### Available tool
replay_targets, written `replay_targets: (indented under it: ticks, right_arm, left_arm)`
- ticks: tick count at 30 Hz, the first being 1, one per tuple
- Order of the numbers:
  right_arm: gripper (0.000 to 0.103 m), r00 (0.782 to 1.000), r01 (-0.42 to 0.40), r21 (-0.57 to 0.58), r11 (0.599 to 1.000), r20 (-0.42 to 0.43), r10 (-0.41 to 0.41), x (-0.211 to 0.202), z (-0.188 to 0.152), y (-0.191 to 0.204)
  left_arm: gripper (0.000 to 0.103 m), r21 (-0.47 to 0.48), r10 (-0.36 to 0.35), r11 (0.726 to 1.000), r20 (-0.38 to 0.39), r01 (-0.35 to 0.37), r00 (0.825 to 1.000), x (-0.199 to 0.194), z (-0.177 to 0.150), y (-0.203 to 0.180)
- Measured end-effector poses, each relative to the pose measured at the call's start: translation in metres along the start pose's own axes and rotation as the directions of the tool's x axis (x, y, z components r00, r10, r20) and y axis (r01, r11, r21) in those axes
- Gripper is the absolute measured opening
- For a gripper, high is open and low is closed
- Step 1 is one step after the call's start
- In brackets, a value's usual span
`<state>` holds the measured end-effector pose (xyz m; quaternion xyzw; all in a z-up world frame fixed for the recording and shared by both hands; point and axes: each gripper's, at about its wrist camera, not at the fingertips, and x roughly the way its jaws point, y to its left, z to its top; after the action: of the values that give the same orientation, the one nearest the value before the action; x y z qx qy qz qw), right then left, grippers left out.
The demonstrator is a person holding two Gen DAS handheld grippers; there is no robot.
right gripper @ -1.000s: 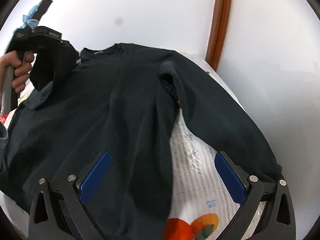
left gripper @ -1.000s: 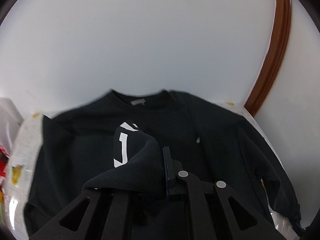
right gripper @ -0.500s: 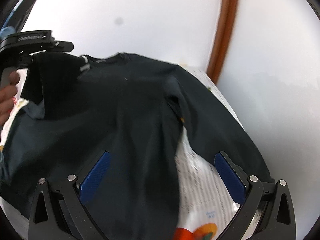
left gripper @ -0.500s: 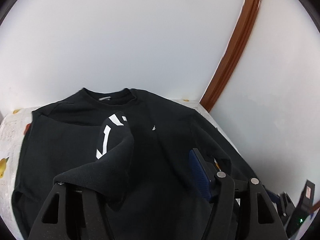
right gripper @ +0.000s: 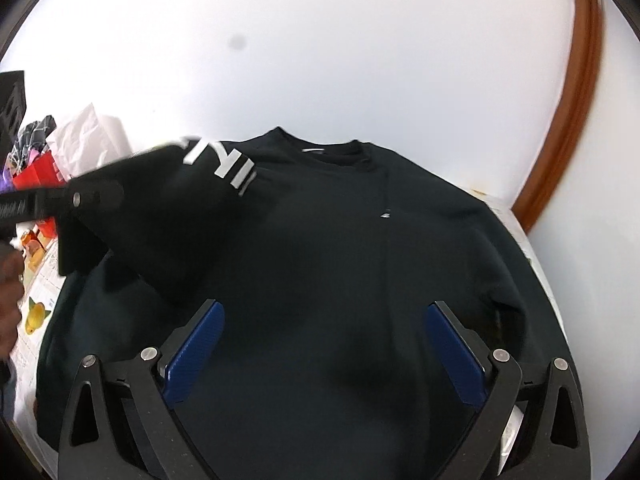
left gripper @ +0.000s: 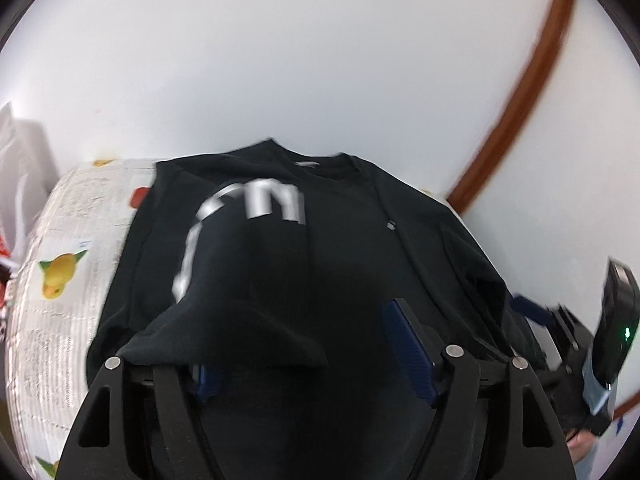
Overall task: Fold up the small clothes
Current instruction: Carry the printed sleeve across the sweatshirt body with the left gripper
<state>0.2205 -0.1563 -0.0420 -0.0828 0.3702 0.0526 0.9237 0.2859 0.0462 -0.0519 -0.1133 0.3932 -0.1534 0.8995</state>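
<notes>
One black sweatshirt [right gripper: 360,280] lies flat on the table w/ printed cover [left gripper: 60,248], collar toward the white wall [right gripper: 320,40]. Its left sleeve [left gripper: 240,280], w/ white letters, is folded over the sweatshirt's chest and still drapes on the left finger of the left gripper [left gripper: 308,352], whose jaws are opening; pads do not press it. Right gripper [right gripper: 324,348] hovers above the sweatshirt's lower part, jaws wide apart, holding nothing.
</notes>
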Motion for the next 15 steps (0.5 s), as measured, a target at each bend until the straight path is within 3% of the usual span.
replay_targets:
  ticks: [5,8,11,15]
  right_arm:
    - [0.099,1.000,0.000,0.016,1.000,-0.010,0.000,-0.012,-0.007,0.000]
    - [0.099,1.000,0.009,0.007,1.000,-0.010,-0.009,-0.014,-0.007,0.001]
    - [0.099,1.000,0.016,-0.005,1.000,-0.024,-0.016,-0.010,-0.003,0.006]
    - [0.099,0.999,-0.002,0.005,1.000,-0.036,0.002,-0.008,0.002,0.014]
  left_arm:
    - [0.075,0.031,-0.074,0.997,0.016,0.073,0.997,-0.009,-0.009,-0.014]
    - [0.077,0.026,-0.063,0.998,0.045,0.062,0.997,-0.027,-0.016,-0.003]
    - [0.086,0.036,-0.052,0.998,0.096,0.049,0.994,-0.052,-0.023,0.010]
    - [0.088,0.032,-0.021,0.999,0.129,0.017,0.991,-0.081,-0.035,0.027]
